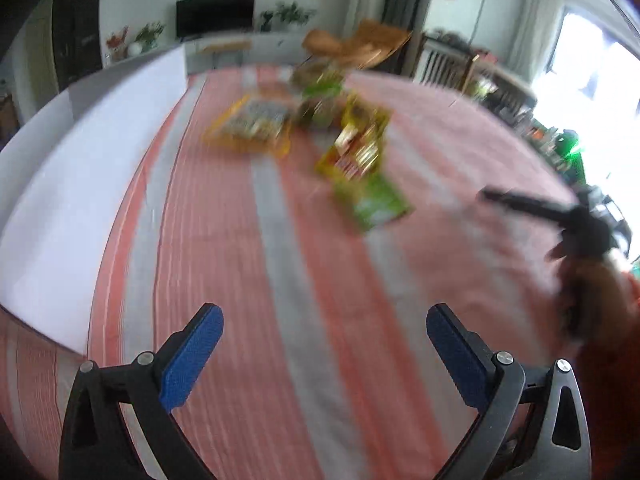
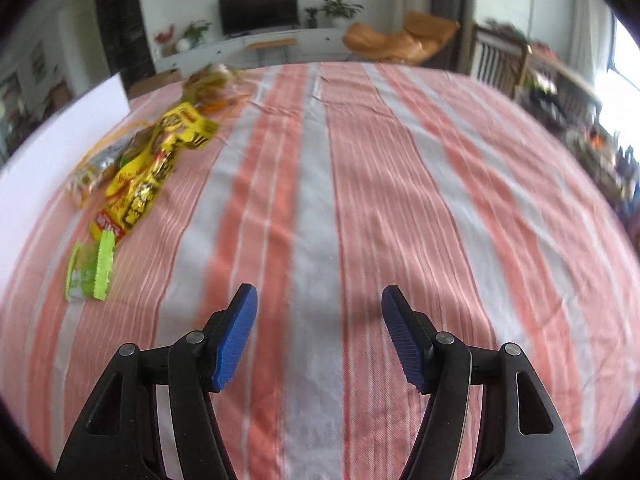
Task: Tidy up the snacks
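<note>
A counter covered by a red-and-grey striped cloth (image 2: 360, 200) is seen from both wrist views. The blue-padded fingers (image 1: 192, 360) of the left gripper (image 1: 324, 356) are spread wide with nothing between them; the right gripper (image 2: 318, 332) is likewise parted and empty. A blurred cluster of snacks is laid farther along the counter: a green packet (image 1: 374, 204) nearest, yellow packets (image 1: 356, 144) behind it, all well apart from both grippers.

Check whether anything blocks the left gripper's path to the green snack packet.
Nothing visible does: only bare striped tablecloth lies between the left gripper, jaws open and empty, and the green snack packet.
</note>
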Tool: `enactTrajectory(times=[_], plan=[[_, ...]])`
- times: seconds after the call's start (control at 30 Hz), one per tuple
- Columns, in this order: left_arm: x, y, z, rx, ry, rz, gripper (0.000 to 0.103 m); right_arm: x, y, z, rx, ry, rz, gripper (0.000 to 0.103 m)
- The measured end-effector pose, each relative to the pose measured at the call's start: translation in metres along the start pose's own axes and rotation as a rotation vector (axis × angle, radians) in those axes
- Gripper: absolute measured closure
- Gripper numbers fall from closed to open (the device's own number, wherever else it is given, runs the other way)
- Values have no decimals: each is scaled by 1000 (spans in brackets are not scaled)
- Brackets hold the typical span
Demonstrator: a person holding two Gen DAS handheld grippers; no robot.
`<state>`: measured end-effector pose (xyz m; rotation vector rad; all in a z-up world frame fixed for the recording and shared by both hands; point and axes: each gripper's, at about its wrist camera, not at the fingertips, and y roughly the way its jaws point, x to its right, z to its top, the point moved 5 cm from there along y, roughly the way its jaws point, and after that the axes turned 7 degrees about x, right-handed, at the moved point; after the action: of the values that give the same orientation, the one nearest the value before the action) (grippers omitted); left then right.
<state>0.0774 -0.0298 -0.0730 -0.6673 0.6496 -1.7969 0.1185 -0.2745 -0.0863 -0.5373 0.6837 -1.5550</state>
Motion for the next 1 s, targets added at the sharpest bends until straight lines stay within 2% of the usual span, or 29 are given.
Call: enactTrajectory(times=[0.13,0.3,0.5,1.0], plan=[[-17,10,-9,-13,-13,60,2,2,0,-5,0,36,22,29],[-33,22,-9,-7,-43,102,2,-8,18,-8,-28,-65,-46,23],[-28,32,-11,-11,13,140,2,-5,18,-10,-31,-56,-33,20],[-26,31,-13,1,13,150,0,-4,18,-9,-32,-55,-31,20]])
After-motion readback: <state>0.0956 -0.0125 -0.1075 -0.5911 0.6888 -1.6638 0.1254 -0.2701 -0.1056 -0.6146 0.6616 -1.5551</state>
